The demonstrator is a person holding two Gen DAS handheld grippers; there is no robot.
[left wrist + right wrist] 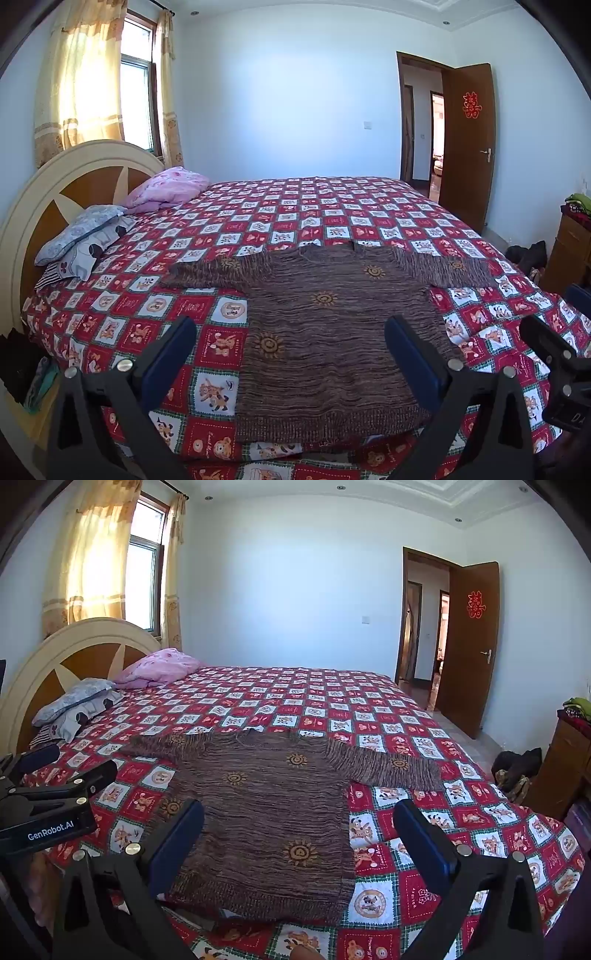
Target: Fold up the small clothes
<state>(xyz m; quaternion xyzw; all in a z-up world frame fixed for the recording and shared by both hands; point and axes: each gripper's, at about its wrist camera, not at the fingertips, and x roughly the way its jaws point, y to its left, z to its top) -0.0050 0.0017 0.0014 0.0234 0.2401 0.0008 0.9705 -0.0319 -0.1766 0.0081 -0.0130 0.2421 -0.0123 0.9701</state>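
- The brown knit sweater [332, 332] lies flat, sleeves spread, near the front edge of the bed's checkered bedspread [280, 218].
- The left gripper [291, 354] and the right gripper [299, 834] hover above its hem, jaws wide and empty.
- Risk: the loose knit may snag or bunch, or a pinch may catch the bedspread too.
- The hem sits near the edge, so a tug may drag it off.

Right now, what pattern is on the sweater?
The sweater is brown streaked knit with orange sun motifs, clearest in left wrist view.
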